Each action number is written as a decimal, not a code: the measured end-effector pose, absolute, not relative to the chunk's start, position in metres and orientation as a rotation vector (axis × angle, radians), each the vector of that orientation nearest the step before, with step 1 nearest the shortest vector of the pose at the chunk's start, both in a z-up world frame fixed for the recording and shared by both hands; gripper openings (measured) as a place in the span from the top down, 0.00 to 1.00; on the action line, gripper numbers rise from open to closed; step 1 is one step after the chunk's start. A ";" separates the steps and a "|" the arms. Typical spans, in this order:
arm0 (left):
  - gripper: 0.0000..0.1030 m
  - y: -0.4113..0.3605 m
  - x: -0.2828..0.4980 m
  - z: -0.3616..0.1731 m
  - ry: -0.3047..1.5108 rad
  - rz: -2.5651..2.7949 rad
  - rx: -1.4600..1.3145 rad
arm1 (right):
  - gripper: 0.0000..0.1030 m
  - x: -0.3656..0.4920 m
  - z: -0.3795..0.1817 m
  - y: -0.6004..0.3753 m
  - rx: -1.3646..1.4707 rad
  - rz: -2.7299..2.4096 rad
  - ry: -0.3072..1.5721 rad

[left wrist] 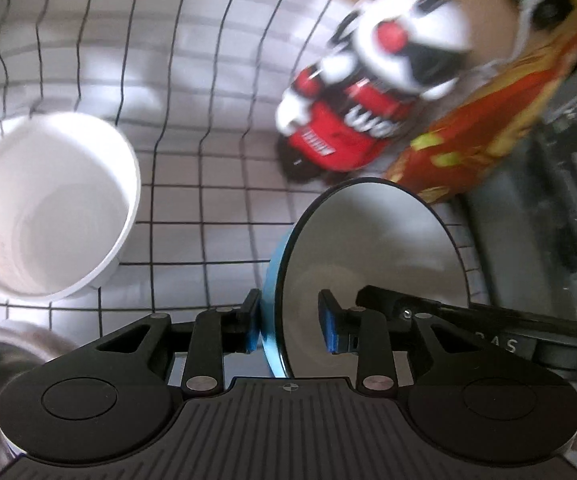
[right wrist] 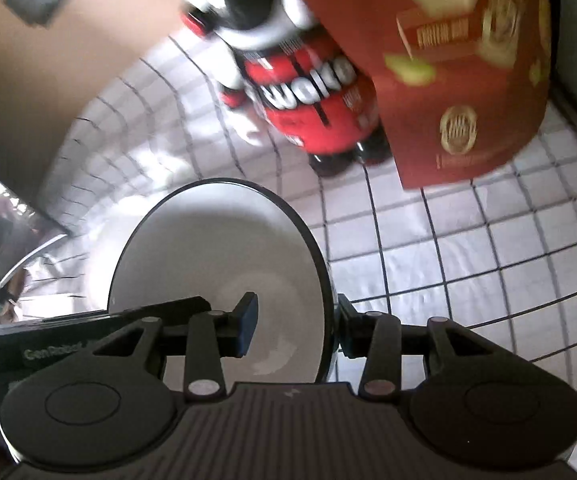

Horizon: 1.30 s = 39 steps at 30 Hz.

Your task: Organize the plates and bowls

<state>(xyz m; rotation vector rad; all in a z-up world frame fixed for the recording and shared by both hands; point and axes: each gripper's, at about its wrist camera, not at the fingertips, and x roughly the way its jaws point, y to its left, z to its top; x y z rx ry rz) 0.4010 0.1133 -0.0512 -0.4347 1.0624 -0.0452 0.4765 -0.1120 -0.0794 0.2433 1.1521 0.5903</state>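
The blue bowl (left wrist: pixel 368 248) hangs tipped on edge above the worktop (left wrist: pixel 208 184), which has a white cloth with a black grid. Its pale inside faces the left wrist camera and its black rim runs from 12 round to 6 o'clock.

The left tool (left wrist: pixel 290 320) straddles the bowl's wall at a narrow setting. One blue pad lies just beside the blue outer side and the other is inside the bowl. I cannot tell whether they press.

The right tool (right wrist: pixel 294 320) straddles the opposite side of the rim and holds the bowl, with one finger inside and one behind the rim.

In the left view:
- A white bowl (left wrist: pixel 52 208) stands at 9 o'clock, well apart from the blue one.
- A metal bowl (left wrist: pixel 0 360) shows at 8 o'clock.
- A red plush toy (left wrist: pixel 368 100) with a white head stands at 1 o'clock.
- A red and yellow box (left wrist: pixel 488 120) stands just beside the toy, at 2 o'clock.

Both views are blurred.
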 end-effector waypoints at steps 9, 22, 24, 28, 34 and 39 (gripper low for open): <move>0.65 0.110 0.337 -0.028 1.115 -0.034 -0.424 | 0.58 0.417 -0.051 -0.116 0.136 0.706 1.171; 0.65 0.113 0.287 -0.067 1.226 0.008 -0.485 | 0.57 0.366 -0.090 -0.109 0.044 0.758 1.307; 0.65 0.114 0.285 -0.072 1.239 0.016 -0.492 | 0.57 0.365 -0.096 -0.107 0.037 0.757 1.324; 0.65 0.114 0.284 -0.077 1.257 0.029 -0.493 | 0.57 0.363 -0.104 -0.103 0.026 0.763 1.345; 0.65 0.116 0.284 -0.084 1.273 0.041 -0.495 | 0.57 0.365 -0.113 -0.098 0.016 0.769 1.366; 0.66 0.116 0.283 -0.092 1.291 0.035 -0.501 | 0.56 0.364 -0.120 -0.096 -0.010 0.753 1.377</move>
